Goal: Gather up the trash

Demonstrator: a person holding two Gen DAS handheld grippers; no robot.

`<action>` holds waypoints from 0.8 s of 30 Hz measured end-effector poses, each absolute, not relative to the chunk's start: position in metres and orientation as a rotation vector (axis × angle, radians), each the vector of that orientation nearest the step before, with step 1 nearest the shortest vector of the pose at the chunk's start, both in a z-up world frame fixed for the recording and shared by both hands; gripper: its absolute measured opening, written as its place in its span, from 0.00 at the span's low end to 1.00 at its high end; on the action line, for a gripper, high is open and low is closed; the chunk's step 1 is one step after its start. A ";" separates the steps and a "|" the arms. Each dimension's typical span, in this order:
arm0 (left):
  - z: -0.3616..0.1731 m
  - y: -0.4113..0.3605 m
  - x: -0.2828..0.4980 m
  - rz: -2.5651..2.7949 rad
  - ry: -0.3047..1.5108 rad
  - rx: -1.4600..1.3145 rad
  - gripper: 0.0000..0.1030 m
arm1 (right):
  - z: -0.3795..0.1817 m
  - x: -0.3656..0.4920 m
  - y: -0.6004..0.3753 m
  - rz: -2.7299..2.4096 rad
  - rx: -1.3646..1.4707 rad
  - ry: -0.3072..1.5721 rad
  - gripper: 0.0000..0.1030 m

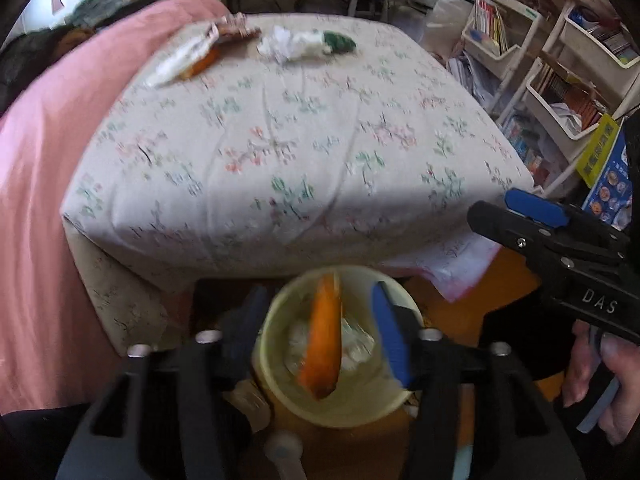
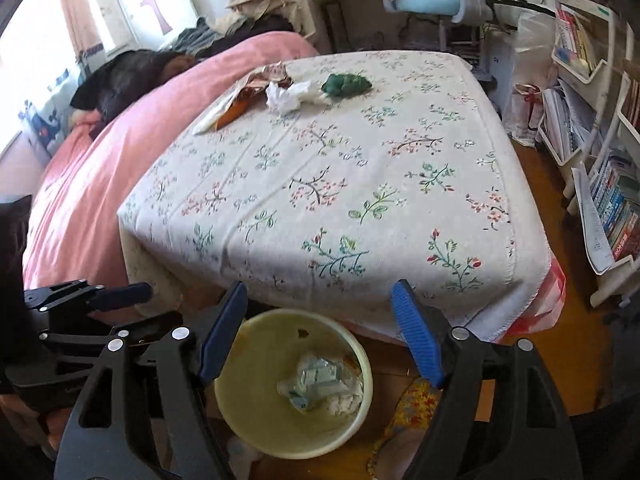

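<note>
In the left wrist view my left gripper [image 1: 320,324] hangs open over a pale yellow bin [image 1: 276,392]. A blurred orange wrapper [image 1: 324,344] is between its fingers, and neither pad presses on it. The bin [image 2: 240,412] holds crumpled plastic and tissue [image 2: 316,384]. My right gripper [image 2: 320,320] stands open and empty above the bin's far rim. On the far side of the floral tablecloth [image 2: 360,184] lie a white tissue wad [image 2: 284,98], a green piece [image 2: 346,84], a flat wrapper [image 2: 256,78] and an orange piece [image 2: 234,114].
A pink blanket [image 2: 92,184] covers the bed left of the table. White shelves of books [image 2: 616,216] stand on the right, with wooden floor [image 2: 560,312] between them and the table. A blue chair [image 2: 424,0] is at the back. A hand [image 1: 600,376] holds the right gripper's handle.
</note>
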State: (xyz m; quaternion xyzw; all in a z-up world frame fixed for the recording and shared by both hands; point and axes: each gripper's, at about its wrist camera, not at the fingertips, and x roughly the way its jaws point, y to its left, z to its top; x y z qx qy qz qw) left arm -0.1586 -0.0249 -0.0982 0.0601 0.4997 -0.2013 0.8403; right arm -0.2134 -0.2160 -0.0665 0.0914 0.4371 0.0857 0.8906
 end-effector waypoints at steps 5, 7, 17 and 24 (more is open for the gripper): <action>-0.089 -0.013 -0.155 -0.373 0.999 0.080 0.62 | -0.066 -0.206 -0.208 0.184 0.181 0.891 0.71; -0.086 -0.007 -0.151 -0.346 0.983 0.047 0.63 | -0.065 -0.207 -0.207 0.186 0.173 0.885 0.71; -0.073 0.017 -0.146 -0.250 0.910 -0.068 0.71 | -0.065 -0.209 -0.194 0.207 0.112 0.864 0.71; -0.074 0.019 -0.145 -0.241 0.916 -0.074 0.72 | -0.068 -0.208 -0.187 0.227 0.086 0.869 0.72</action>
